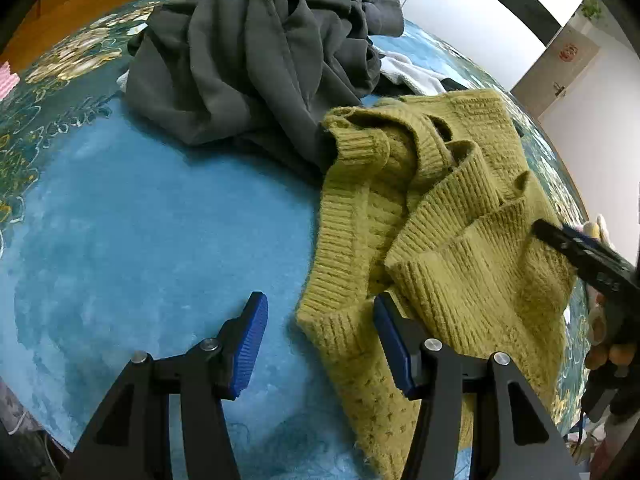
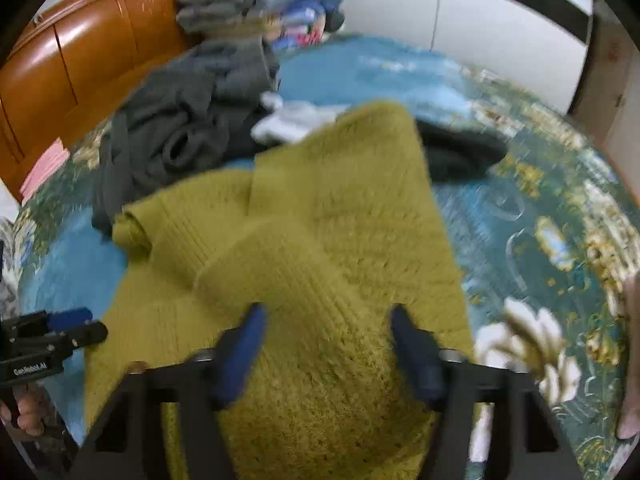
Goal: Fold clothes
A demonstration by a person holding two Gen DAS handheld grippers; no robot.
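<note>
An olive-green knit sweater (image 1: 440, 216) lies crumpled on the blue bedspread (image 1: 140, 220), ribbed hem and cuffs bunched up. My left gripper (image 1: 320, 312) is open at the sweater's near left corner; the right finger (image 1: 390, 336) rests against the knit and the left finger sits over bare bedspread. In the blurred right wrist view the sweater (image 2: 328, 220) fills the middle, and my right gripper (image 2: 328, 320) is open just above it, holding nothing. The right gripper (image 1: 560, 240) also shows at the sweater's right edge. The left gripper (image 2: 90, 324) appears at the left.
A dark grey garment pile (image 1: 256, 60) lies behind the sweater, with white cloth (image 1: 408, 68) and a black garment (image 2: 460, 152) beside it. Folded clothes (image 2: 256, 0) are stacked by the wooden headboard (image 2: 80, 60). A person's hand (image 1: 608, 352) holds the right gripper.
</note>
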